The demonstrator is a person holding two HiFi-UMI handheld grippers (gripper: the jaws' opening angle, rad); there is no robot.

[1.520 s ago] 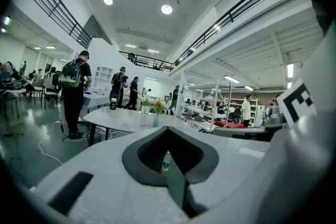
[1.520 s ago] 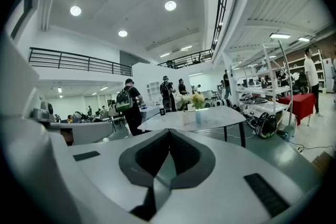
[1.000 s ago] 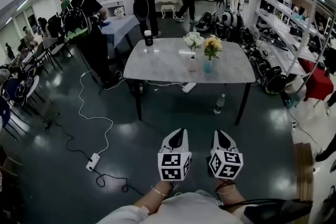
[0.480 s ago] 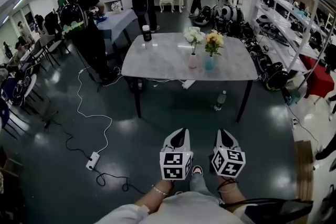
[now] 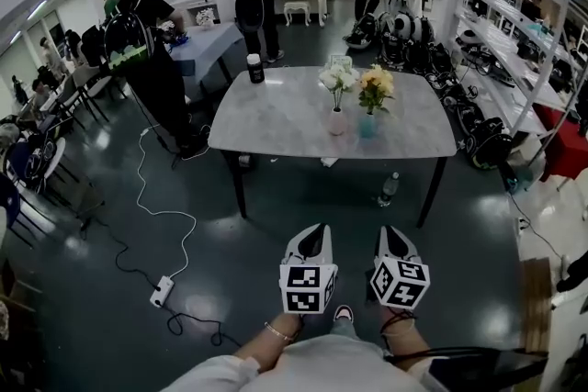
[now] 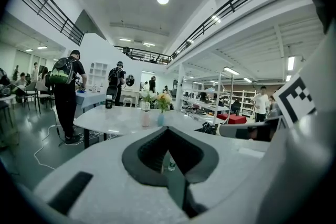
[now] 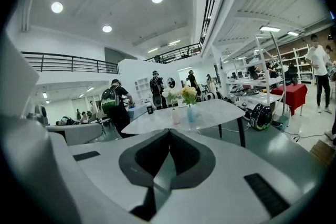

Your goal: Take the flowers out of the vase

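A: What is seen to have changed in the last second?

B: The bench (image 5: 276,119) has been brought slightly nearer in the head view. Nothing on it has been disturbed.

A: And the tongs?

B: The left tongs (image 5: 316,231) and right tongs (image 5: 390,234) are kept pressed together, empty, well short of the bench. The white flowers (image 5: 337,76) and yellow flowers (image 5: 375,80) are left standing in the pink vase (image 5: 337,121) and blue vase (image 5: 367,125). The approach is judged unfinished.

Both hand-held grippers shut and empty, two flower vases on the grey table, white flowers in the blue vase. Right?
No: the head view shows the white flowers in the small pale pink vase; the small light blue vase holds the yellow flowers. Rest stands.
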